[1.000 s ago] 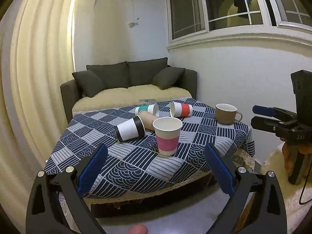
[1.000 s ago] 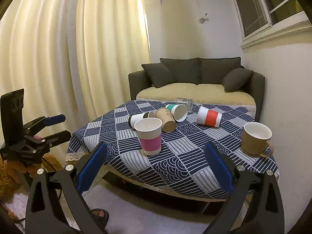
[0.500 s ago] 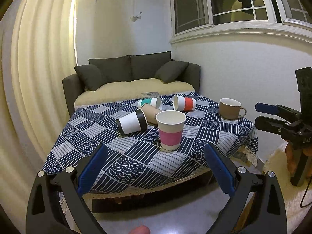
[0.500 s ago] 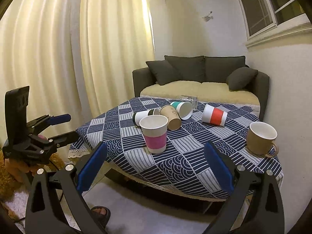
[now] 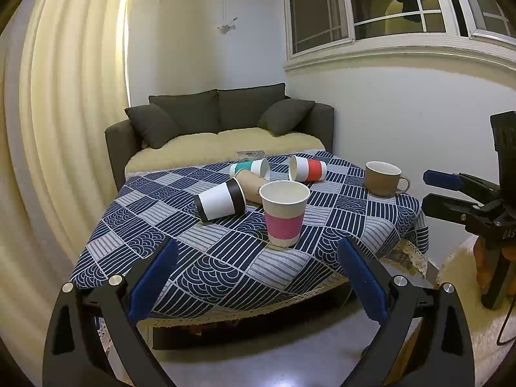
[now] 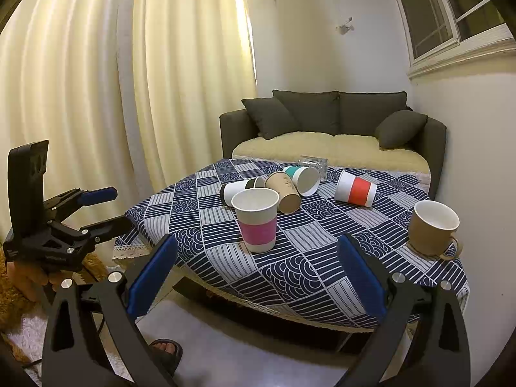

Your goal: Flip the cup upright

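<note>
A pink-banded paper cup (image 5: 284,213) (image 6: 257,220) stands upright near the table's front. Behind it several paper cups lie on their sides: a black-and-white one (image 5: 220,204) (image 6: 237,190), a plain brown one (image 5: 252,186) (image 6: 286,192), a teal-banded one (image 5: 250,168) (image 6: 301,177) and a red-banded one (image 5: 308,169) (image 6: 355,189). My left gripper (image 5: 256,279) is open and empty, short of the table's front edge. My right gripper (image 6: 257,279) is open and empty too. Each gripper shows in the other's view, the right one (image 5: 451,190), the left one (image 6: 96,208).
A brown mug (image 5: 383,179) (image 6: 433,228) stands upright at the table's right edge. The blue patterned tablecloth (image 5: 200,261) covers the low table. A dark sofa (image 5: 222,119) stands behind, curtains (image 5: 58,129) on the left, a wall on the right. A sandalled foot (image 6: 166,351) is below.
Both grippers have moved forward toward the table, so the cups look larger and lower in both views. Both stay open. The cups have not moved.
</note>
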Tool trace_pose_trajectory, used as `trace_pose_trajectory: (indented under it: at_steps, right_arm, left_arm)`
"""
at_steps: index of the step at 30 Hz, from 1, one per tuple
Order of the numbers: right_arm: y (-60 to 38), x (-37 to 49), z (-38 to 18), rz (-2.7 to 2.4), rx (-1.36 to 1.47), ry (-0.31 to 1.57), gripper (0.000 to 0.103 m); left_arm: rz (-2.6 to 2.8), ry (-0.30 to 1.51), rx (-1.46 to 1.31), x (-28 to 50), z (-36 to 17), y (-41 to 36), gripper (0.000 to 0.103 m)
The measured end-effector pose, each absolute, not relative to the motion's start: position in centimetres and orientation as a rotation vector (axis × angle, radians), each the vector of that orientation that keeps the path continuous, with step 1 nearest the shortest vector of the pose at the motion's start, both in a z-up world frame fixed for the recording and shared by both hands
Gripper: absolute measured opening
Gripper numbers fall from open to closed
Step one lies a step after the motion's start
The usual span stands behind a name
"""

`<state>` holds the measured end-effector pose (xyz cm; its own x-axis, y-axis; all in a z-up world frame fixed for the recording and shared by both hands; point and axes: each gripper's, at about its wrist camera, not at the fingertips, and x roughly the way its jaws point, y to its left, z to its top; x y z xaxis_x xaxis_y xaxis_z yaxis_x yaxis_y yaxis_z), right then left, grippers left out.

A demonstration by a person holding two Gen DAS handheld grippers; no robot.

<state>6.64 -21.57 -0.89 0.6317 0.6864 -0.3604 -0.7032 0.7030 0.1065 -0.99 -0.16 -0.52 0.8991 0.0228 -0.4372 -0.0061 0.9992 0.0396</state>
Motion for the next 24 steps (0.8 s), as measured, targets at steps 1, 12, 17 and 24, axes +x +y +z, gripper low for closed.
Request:
trace_pose_trajectory:
  at_steps: [1, 12, 17, 24]
  right_arm:
    - [-21.61, 6.64, -0.9, 0.796, -0.045, 0.393, 0.098]
    - [-21.84, 6.65, -0.9, 0.795, -0.042, 0.392, 0.098]
    - [-21.84, 6.72, -0.9, 0.794, -0.043, 0.394, 0.098]
    - [-21.86, 6.8, -0.84, 0.792, -0.045, 0.397, 0.098]
  left_arm:
    - [0.014, 0.454, 0.039, -0.97, -0.53, -0.19, 0.097]
    - [0.011, 0.459, 0.037, -0.96, -0.64, -0.17, 0.097]
    - [0.015, 0.459, 0.041, -0.93, -0.64, -0.25, 0.097]
    - [0.015, 0.465, 0.043, -0.94, -0.71, -0.28, 0.097]
